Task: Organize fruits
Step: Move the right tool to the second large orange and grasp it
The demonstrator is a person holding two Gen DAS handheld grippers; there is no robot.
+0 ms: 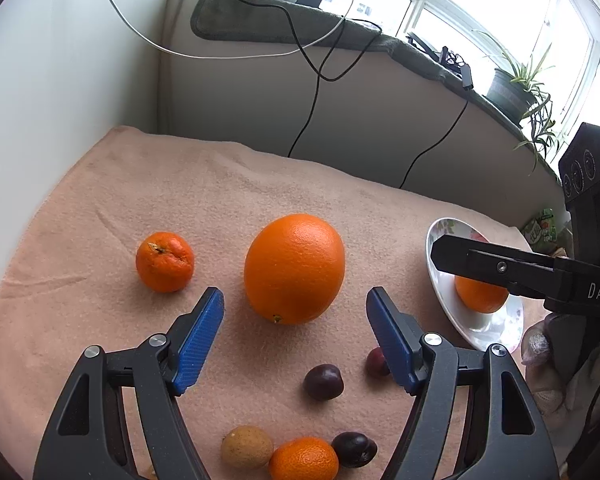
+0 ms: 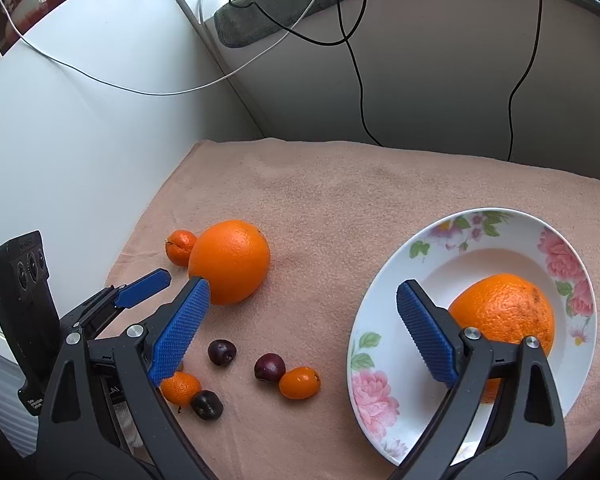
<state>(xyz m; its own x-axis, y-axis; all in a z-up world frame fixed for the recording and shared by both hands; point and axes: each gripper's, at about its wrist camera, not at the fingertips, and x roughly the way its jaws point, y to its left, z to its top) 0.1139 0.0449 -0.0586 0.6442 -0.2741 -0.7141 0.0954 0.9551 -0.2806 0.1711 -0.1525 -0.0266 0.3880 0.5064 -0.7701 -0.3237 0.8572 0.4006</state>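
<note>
"DAS" in white letters on the right tool's (image 1: 452, 254) black body.

light: bright daylight from window (image 1: 500, 8), glare there; shadows: soft | edges: fisheye-bent, dark corners

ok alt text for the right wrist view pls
The right gripper hangs open over a pink cloth, its fingers empty, above a floral plate holding one orange. To the left lie a large orange, small citrus and dark cherries, with the left gripper reaching in.
</note>
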